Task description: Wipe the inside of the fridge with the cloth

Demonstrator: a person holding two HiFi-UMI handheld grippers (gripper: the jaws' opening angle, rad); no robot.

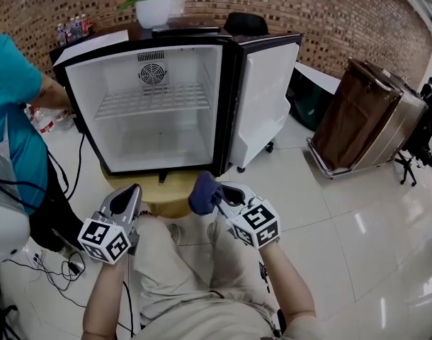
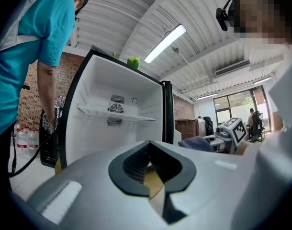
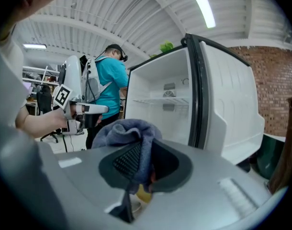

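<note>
Right gripper (image 1: 222,195) clamped on dark blue cloth (image 1: 204,192), left gripper (image 1: 126,195) at its nine o'clock closed and empty, open white fridge (image 1: 166,137) at twelve o'clock of both

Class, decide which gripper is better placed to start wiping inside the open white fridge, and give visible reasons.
Right. The right gripper is shut on the dark blue cloth, facing the open white fridge; the left gripper is shut and empty.

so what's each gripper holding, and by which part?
Right gripper is shut on the cloth, pinching a bunched fold; the rest bulges past the jaws. Left gripper is shut, empty.
</note>
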